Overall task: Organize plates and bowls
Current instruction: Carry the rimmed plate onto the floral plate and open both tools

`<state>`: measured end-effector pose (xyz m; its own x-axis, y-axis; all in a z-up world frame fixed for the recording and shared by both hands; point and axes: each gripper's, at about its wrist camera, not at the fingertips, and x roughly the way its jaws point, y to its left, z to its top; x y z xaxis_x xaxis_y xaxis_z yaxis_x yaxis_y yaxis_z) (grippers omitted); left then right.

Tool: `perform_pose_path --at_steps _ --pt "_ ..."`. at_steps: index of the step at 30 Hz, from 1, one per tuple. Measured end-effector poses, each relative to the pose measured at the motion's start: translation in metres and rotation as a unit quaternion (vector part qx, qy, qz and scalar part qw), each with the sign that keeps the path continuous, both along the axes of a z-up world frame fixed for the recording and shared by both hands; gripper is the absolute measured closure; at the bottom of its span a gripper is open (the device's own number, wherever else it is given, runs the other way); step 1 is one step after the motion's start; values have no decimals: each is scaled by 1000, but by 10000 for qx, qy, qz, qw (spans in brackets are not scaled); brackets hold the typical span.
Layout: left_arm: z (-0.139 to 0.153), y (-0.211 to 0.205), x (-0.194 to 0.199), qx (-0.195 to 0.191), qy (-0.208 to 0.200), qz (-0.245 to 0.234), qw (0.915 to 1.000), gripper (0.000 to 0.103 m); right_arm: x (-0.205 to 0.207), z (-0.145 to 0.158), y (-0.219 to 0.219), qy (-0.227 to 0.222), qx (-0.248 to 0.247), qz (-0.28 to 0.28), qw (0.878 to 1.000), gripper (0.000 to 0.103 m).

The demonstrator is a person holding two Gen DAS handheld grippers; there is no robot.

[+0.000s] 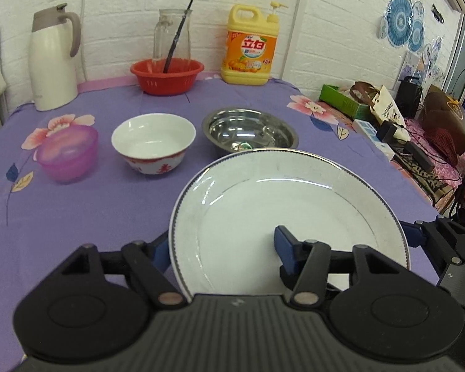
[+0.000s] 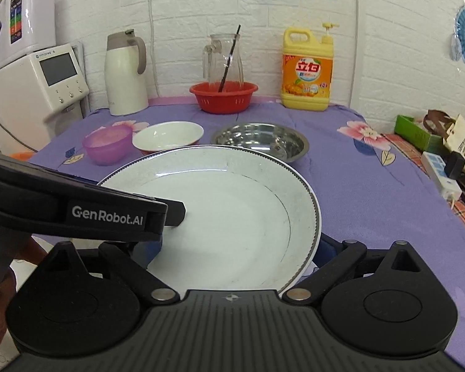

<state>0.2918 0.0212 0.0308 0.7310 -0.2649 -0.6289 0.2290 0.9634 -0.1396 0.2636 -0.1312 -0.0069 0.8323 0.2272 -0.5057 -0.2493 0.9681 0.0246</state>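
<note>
A white plate (image 1: 294,204) (image 2: 232,192) with a dark beaded rim hangs tilted above the purple flowered tablecloth (image 1: 77,217), held from both sides. My left gripper (image 1: 223,245) is shut on its left rim, one blue finger (image 1: 283,243) on the plate's face and the other under the edge. My right gripper (image 2: 238,248) is shut on the right rim in the same way. Behind the plate stand a purple plastic bowl (image 1: 66,152), a white bowl with a red pattern (image 1: 153,136) and a steel bowl (image 1: 248,130), its near side hidden by the plate.
Along the wall are a white thermos jug (image 1: 52,59), a red basket (image 1: 166,76) with a glass pitcher (image 1: 172,34) behind it, and a yellow detergent bottle (image 1: 249,49). A water machine (image 2: 37,83) stands at the left. Bags and cables (image 1: 418,124) crowd the right.
</note>
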Motion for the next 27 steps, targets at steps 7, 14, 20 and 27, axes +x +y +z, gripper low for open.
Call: perform_pose_path --at_steps 7,14,20,27 --pt "5 64 -70 -56 -105 522 9986 47 -43 7 42 -74 130 562 9983 0" --pt "-17 116 -133 108 -27 1306 9914 47 -85 -9 99 104 142 1241 9921 0" --pt "-35 132 -142 -142 47 1415 9898 48 -94 -19 119 223 -105 1397 9899 0" --pt "-46 130 -139 -183 -35 1307 9912 45 -92 -29 120 244 -194 1255 9916 0"
